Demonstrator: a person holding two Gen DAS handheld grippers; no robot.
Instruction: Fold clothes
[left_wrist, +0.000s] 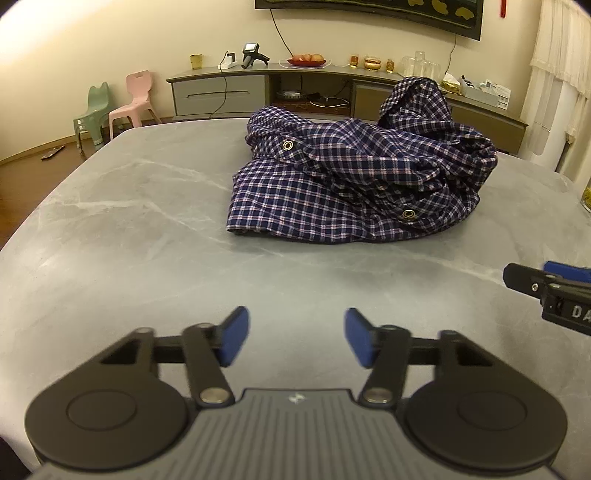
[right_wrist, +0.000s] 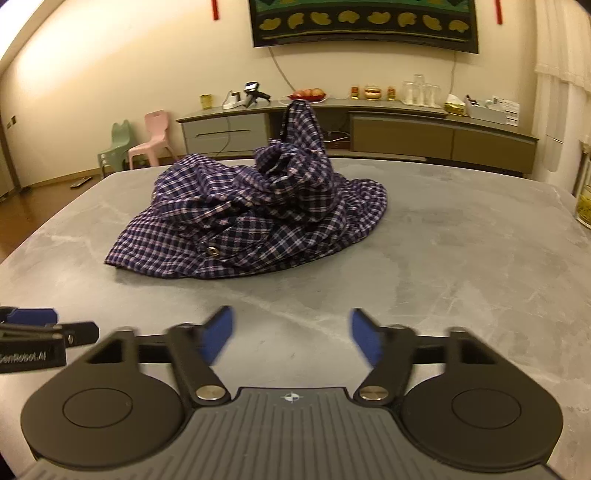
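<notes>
One plaid shirt (left_wrist: 354, 177) lying crumpled on grey worktop (left_wrist: 129, 229), ahead of both claws, touching neither. Two snap buttons showing on it. Left claw (left_wrist: 295, 341) hovering with jaws spread, empty. Right claw (right_wrist: 291, 339) likewise gaping, holding nothing. Two small chairs standing beyond.

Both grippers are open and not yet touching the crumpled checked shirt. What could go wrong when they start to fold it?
1. The checked shirt lies bunched, with layers overlapping, so the left gripper or right gripper might pinch several layers at once.
2. The glass jar stands near the table edge; a dragged sleeve might knock it.
</notes>
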